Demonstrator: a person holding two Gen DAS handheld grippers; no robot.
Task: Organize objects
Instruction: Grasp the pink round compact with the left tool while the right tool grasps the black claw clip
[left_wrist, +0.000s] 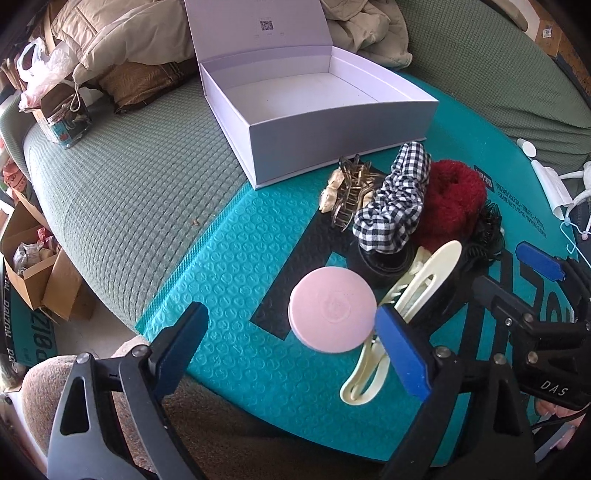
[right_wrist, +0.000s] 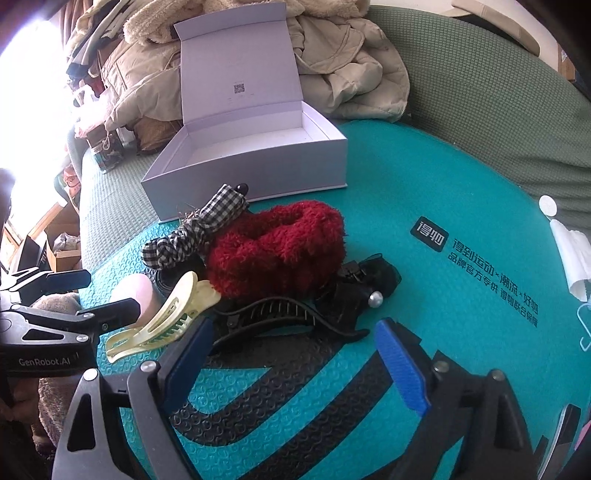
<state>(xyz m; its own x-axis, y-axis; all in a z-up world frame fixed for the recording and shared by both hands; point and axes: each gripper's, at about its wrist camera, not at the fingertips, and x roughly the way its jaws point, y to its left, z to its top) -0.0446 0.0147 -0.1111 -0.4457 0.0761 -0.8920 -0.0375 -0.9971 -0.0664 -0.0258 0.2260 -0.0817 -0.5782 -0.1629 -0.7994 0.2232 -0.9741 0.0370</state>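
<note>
An open, empty white box (left_wrist: 295, 92) (right_wrist: 240, 155) stands at the far end of a teal mat (left_wrist: 229, 258) (right_wrist: 406, 206). In front of it lies a pile of hair accessories: a checked scrunchie (left_wrist: 391, 199) (right_wrist: 192, 229), a red fuzzy scrunchie (left_wrist: 450, 203) (right_wrist: 280, 247), a gold claw clip (left_wrist: 351, 192), a cream clip (left_wrist: 406, 302) (right_wrist: 162, 317), a black clip (right_wrist: 288, 317) and a pink round disc (left_wrist: 332, 308) (right_wrist: 136, 291). My left gripper (left_wrist: 291, 325) is open, with the disc between its fingers. My right gripper (right_wrist: 295, 350) is open just short of the black clip.
Beige coats (left_wrist: 122, 33) (right_wrist: 343, 70) are heaped behind the box on a green quilted sofa (left_wrist: 122, 177). A small jar (left_wrist: 66, 122) stands at the left. Cardboard boxes (left_wrist: 33, 258) sit on the floor. White items (right_wrist: 572, 251) lie at the mat's right edge.
</note>
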